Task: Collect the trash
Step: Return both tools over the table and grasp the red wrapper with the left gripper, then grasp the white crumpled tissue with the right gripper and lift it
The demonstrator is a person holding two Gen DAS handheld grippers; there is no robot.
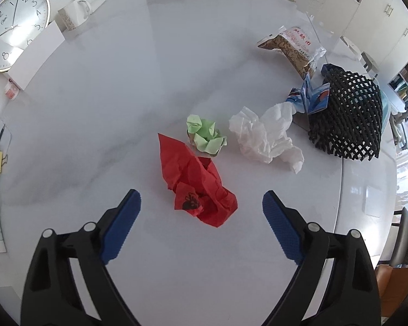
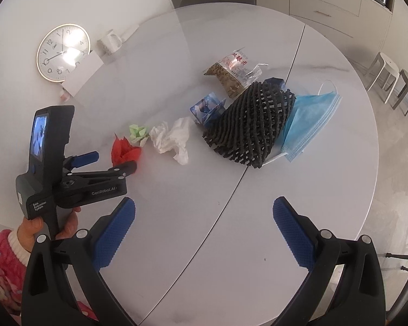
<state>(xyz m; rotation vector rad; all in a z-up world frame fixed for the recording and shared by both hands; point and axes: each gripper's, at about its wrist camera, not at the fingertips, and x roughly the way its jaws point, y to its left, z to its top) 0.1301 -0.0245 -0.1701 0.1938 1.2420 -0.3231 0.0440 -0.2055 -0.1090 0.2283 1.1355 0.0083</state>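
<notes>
Left wrist view: your left gripper (image 1: 201, 206) hangs over the table (image 1: 95, 135) with its jaws spread wide and nothing between them, and the crumpled red paper (image 1: 195, 182) lies right in the gap, its near end level with the blue fingertips (image 1: 130, 203). That paper looks like the step in hand. Its long axis runs from a pointed far corner, leaning slightly left, down to a thicker bunched end nearer you on the right, so it sits slantwise to the line your jaws will close along. You would do well to lower straight down and catch the bunched near part, where the folds give the pads something to bite, not the thin flat tip. Just beyond it, touching or nearly so, sits the green paper wad (image 1: 205, 134); keep your fingers short of it so you lift one piece at a time. Further right lie the white tissue (image 1: 263, 138), the black foam net (image 1: 348, 119), the blue folded wrapper (image 1: 312, 97) and the snack bag (image 1: 291, 49). Your right gripper (image 2: 204, 217) is also released and empty, held back over bare table, well apart from the net and the blue face mask (image 2: 310, 119) tucked against it.
</notes>
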